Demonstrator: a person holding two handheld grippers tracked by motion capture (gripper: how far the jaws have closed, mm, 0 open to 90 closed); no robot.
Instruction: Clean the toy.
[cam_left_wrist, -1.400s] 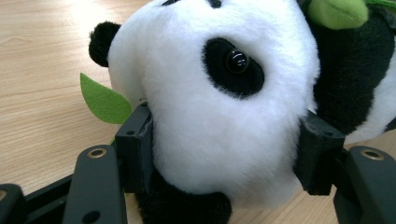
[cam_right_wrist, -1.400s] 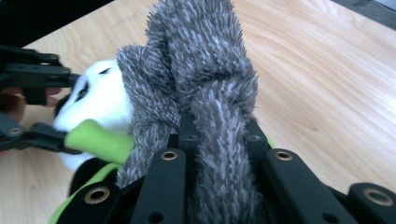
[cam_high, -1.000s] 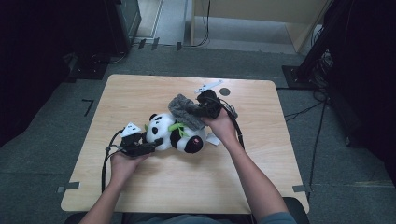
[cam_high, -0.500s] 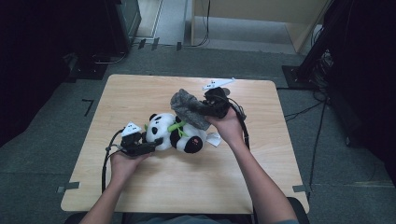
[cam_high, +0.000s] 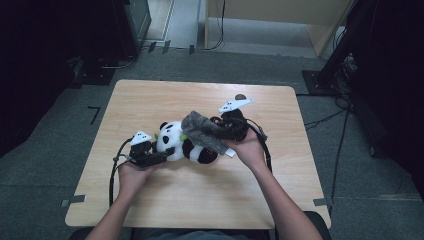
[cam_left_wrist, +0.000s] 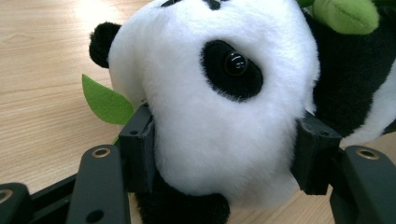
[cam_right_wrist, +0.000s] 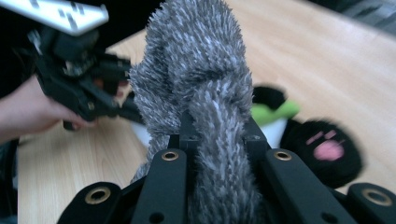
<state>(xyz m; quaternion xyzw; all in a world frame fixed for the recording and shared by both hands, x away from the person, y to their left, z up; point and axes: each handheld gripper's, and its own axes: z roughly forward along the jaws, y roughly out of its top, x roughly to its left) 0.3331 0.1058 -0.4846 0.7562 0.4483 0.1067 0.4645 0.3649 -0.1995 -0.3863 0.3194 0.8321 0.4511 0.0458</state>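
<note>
A black-and-white panda plush (cam_high: 172, 142) lies on its side in the middle of the wooden table (cam_high: 280, 190). My left gripper (cam_high: 162, 154) is shut on its white head (cam_left_wrist: 210, 116), with one pad (cam_left_wrist: 137, 149) pressing into each side. A green felt leaf (cam_left_wrist: 105, 100) sticks out beside the head. My right gripper (cam_high: 217, 131) is shut on a grey fuzzy cloth (cam_high: 200, 131) and holds it over the panda's body. In the right gripper view the cloth (cam_right_wrist: 196, 79) bunches up between the jaws of that gripper (cam_right_wrist: 217, 140). Behind it show the panda's pink-soled foot (cam_right_wrist: 327, 149) and the left gripper (cam_right_wrist: 79, 88).
A small dark object (cam_high: 240, 96) sits near the table's far edge, by the right gripper's white marker plate. Cables trail from both grippers across the table. Dark furniture and a black stand (cam_high: 340, 55) stand on the floor beyond the table.
My right gripper has carried the grey cloth a little to the right and then toward me, so that it now lies lower over the panda's body. The left gripper and the panda's head have stayed put.
</note>
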